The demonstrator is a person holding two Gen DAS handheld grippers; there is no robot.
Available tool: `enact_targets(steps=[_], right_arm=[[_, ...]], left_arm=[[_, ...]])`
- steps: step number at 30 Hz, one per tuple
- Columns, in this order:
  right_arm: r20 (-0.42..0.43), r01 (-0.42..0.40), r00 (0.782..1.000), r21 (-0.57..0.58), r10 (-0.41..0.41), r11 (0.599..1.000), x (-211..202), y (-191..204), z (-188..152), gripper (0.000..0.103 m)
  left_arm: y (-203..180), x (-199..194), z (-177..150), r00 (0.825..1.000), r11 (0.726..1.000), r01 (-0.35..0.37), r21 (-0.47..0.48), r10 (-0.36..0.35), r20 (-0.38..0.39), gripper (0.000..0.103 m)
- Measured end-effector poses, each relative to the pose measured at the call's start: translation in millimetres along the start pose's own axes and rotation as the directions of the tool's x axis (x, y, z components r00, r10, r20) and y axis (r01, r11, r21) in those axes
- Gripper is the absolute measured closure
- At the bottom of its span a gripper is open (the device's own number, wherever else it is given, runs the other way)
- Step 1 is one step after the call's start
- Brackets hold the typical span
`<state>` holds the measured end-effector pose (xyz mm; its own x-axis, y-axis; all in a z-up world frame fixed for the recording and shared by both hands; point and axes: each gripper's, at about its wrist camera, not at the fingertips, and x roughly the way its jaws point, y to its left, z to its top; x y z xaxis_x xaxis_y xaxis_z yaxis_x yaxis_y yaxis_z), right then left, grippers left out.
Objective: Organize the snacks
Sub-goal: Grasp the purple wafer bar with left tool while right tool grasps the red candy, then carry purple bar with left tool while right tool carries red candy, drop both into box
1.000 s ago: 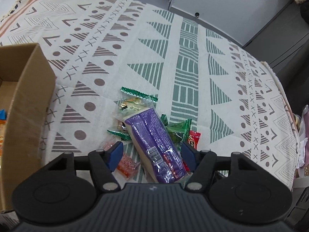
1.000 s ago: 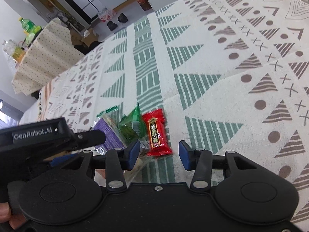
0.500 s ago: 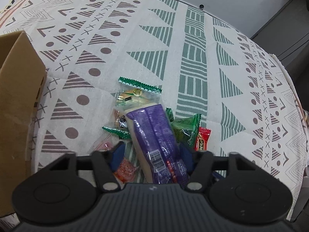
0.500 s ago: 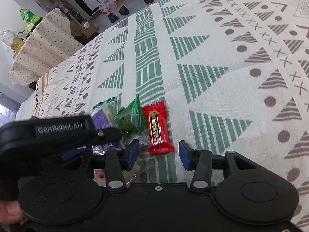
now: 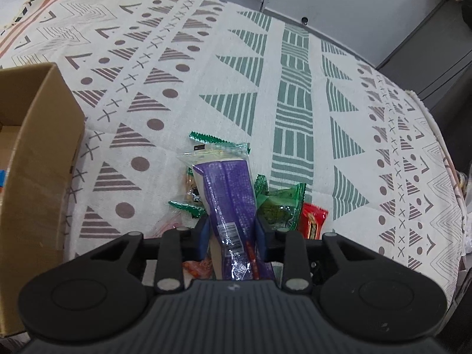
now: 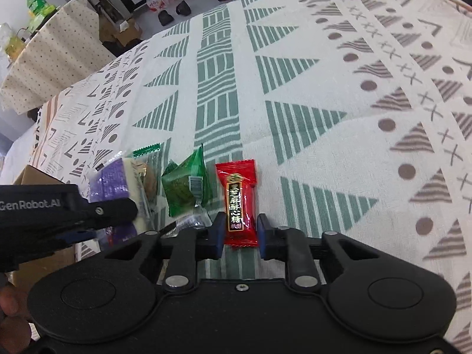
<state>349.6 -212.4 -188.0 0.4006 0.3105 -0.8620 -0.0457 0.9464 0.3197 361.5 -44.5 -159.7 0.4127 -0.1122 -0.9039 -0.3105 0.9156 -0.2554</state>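
From the left wrist, the left gripper [image 5: 231, 236] has its blue pads pressed against both sides of the purple snack packet [image 5: 228, 197], pinching it. The packet lies lengthwise over a small heap of snacks on the patterned tablecloth [image 5: 295, 94], well in from the cloth's edges. Beneath its far end sits a clear wrapper with green crimped ends [image 5: 216, 147]; just to its right are a green packet [image 5: 280, 206] and a red candy [image 5: 312, 221]. An open cardboard box [image 5: 38, 153] stands at the left (its contents are barely visible).

From the right wrist, the right gripper [image 6: 238, 230] straddles the near end of the red candy [image 6: 237, 203], jaws narrowed close around it; whether the pads touch the wrapper I cannot tell. The candy lies flat on the cloth, with the green packet [image 6: 184, 188] just to its left and the purple snack packet [image 6: 113, 185] beyond, partly hidden by the left gripper [image 6: 59, 212].
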Motion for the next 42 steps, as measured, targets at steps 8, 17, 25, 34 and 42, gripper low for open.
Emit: enact_targets(steps=[8,17,25,34,42], right_arm=[[0.033,-0.034,0.999,0.039,0.033,0.999,-30.2,0.7,-10.3,0.084],[0.052,-0.030,0.998,0.007,0.030,1.000,-50.0,11.7,-17.2,0.103],[0.030,-0.028,0.999,0.038,0.027,0.999,-48.3,8.1,-34.3,0.075],[0.034,-0.035,0.999,0.029,0.034,0.999,-43.1,12.5,-31.3,0.060],[0.005,-0.025,1.000,0.030,0.025,0.999,-22.7,9.7,-28.5,0.060]], left_arm=[[3.6,-22.3,-5.5,0.999,1.000,0.019,0.008,-0.019,0.035,0.073],[12.4,-51.5,-14.6,0.997,1.000,0.029,0.005,-0.029,0.069,0.073],[26.0,-63.9,-27.9,0.997,1.000,0.024,0.001,-0.024,0.079,0.073],[28.6,-54.4,-30.5,0.999,1.000,0.009,0.003,-0.009,0.053,0.073],[29.1,-29.3,-25.9,1.000,0.999,-0.030,0.012,0.030,0.000,0.072]])
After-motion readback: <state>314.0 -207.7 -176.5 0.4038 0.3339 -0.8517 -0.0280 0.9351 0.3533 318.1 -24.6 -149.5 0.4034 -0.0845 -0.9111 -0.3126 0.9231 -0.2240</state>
